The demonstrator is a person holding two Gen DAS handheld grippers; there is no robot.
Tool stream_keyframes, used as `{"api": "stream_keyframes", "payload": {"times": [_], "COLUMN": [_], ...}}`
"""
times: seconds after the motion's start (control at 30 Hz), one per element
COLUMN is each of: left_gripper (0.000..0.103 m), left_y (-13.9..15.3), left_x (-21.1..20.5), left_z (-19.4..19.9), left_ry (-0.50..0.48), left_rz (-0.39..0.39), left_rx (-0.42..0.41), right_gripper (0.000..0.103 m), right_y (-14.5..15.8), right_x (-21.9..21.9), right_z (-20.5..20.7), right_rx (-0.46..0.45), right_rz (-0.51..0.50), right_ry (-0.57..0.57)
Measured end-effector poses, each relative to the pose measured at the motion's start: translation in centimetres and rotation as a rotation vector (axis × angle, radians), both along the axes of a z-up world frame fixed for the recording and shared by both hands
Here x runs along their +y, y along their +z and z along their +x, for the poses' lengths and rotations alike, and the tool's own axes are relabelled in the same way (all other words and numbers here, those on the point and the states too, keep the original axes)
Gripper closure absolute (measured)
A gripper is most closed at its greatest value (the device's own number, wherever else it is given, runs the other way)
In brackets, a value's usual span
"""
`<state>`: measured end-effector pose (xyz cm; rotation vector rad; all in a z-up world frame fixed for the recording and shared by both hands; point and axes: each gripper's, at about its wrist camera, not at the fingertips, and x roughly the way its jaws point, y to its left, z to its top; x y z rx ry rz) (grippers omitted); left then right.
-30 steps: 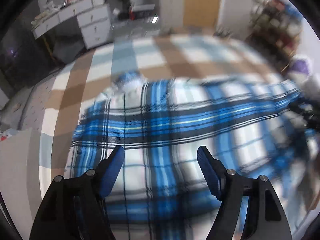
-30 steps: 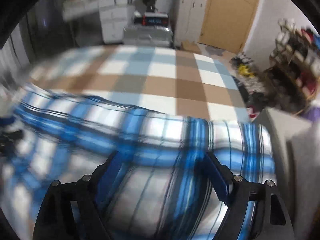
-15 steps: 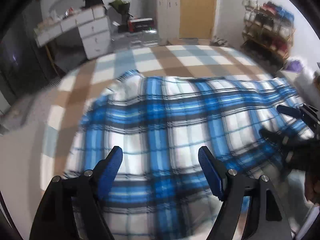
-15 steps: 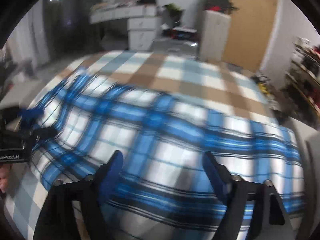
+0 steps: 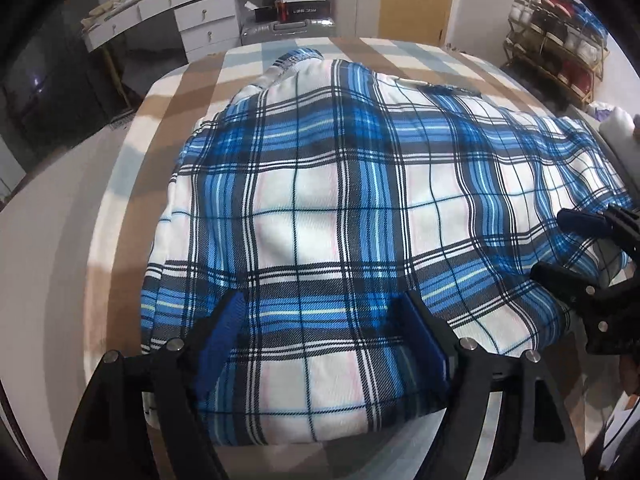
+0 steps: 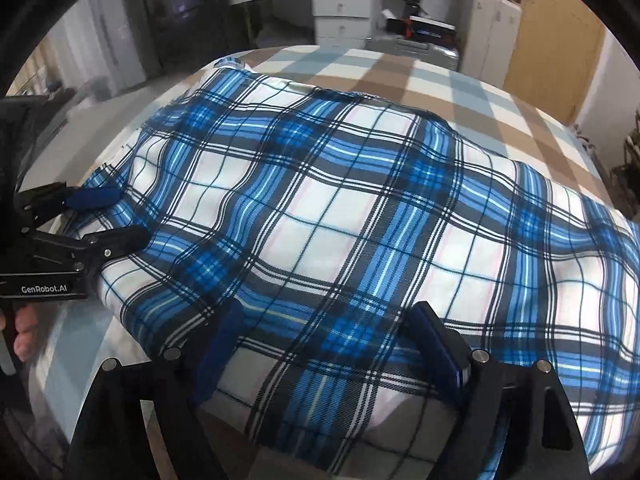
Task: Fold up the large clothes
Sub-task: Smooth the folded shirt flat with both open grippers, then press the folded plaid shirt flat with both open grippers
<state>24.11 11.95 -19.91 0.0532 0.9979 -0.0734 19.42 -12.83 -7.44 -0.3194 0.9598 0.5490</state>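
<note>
A bed with a brown, white and pale-blue checked cover [image 5: 168, 92] fills the room's middle, and the blue plaid garment [image 5: 352, 200] lies spread across its near part, a collar or cuff end [image 5: 298, 58] pointing toward the white desk [image 5: 168, 4] and the grey suitcase [image 5: 288, 26] behind.

The cloth lies broad and mostly flat, with soft ripples. Its near edge looks doubled under, so one fold may already be made, though the fisheye view leaves that unsure. Judging by its width, most of the folding is left: the sides and length are not yet brought in.

The left gripper [image 5: 320, 344] hangs over the near hem with its jaws wide apart and nothing pinched. The right gripper [image 6: 324, 348] is likewise wide, its jaws opening over the plaid without pressing it. Each shows at the edge of the other's view, level along the same hem.
</note>
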Motion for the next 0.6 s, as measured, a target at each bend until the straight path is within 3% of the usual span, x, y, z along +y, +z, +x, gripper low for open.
{"api": "stream_keyframes", "payload": {"times": [0.27,0.4,0.5,0.53,0.6], "left_gripper": [0.027,0.027,0.027,0.027,0.027], "left_y": [0.5,2.6,4.7,5.1,5.2], "left_x": [2.4,3.3,2.1,1.6,1.0], "left_z": [-5.8,-7.9,-6.2,-4.4,-0.9], "left_ry": [0.048,0.074,0.105,0.101,0.089], "left_rz": [-0.016,-0.168,-0.117,-0.125,-0.126], "left_rx": [0.031,-0.037,-0.122,-0.123,-0.085], "right_gripper": [0.017,0.021,0.020,0.021,0.021], "right_y": [1.8,3.9,7.0,8.2,8.3], "right_x": [-0.5,-1.7,-1.6,-1.1,0.4], "right_z": [-6.2,-6.6,-4.4,-3.0,0.0], "right_rx": [0.042,0.078,0.010,-0.018,-0.012], "right_rz": [0.025,0.105,0.187,0.222,0.194], "right_ry": [0.090,0.074,0.021,0.010,-0.039]}}
